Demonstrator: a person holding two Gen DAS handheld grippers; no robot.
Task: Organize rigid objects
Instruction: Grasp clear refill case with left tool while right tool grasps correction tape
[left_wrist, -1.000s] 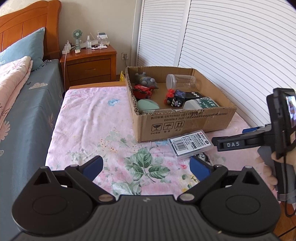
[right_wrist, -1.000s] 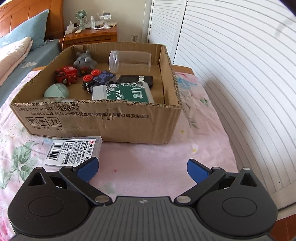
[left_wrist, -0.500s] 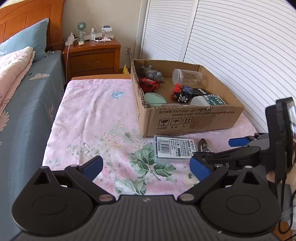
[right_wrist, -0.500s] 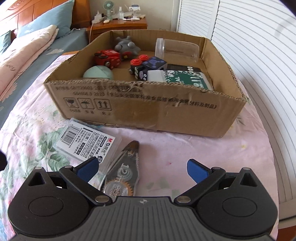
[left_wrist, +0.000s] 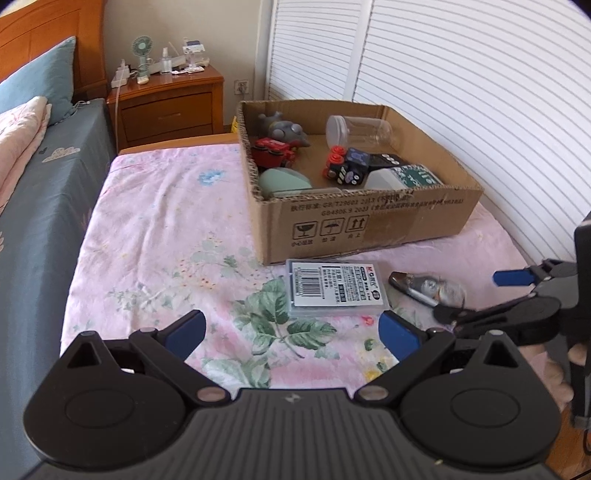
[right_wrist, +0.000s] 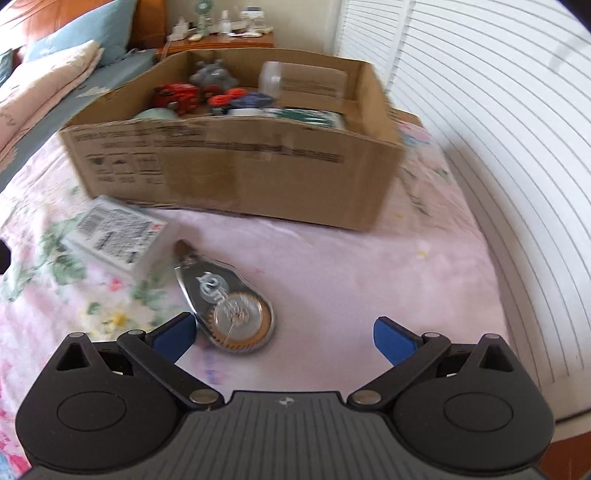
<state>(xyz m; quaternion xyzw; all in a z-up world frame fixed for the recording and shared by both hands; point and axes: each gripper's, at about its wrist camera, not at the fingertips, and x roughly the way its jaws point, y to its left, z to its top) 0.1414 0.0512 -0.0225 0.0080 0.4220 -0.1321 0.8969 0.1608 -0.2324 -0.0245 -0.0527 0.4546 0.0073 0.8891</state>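
A cardboard box (left_wrist: 369, 225) (right_wrist: 236, 173) on the pink floral sheet holds a grey toy, a red toy car, a clear jar and other items. In front of it lie a flat plastic case with a barcode label (left_wrist: 336, 288) (right_wrist: 114, 230) and a clear correction tape dispenser (left_wrist: 424, 288) (right_wrist: 229, 302). My right gripper (right_wrist: 284, 334) is open just behind the dispenser, whose round end lies beside the left fingertip. My left gripper (left_wrist: 291, 328) is open, low over the sheet, short of the case. The right gripper (left_wrist: 517, 295) shows at the right of the left wrist view.
White louvred doors (left_wrist: 461, 74) run along the right side. A wooden nightstand (left_wrist: 166, 103) with a small fan stands at the back. A bed with blue sheet and pillows (left_wrist: 37, 166) lies to the left. A hand (left_wrist: 557, 369) holds the right gripper.
The right gripper has swung left and down toward the correction tape dispenser, which now lies close to its left fingertip. The left gripper's view has shifted slightly back and right.
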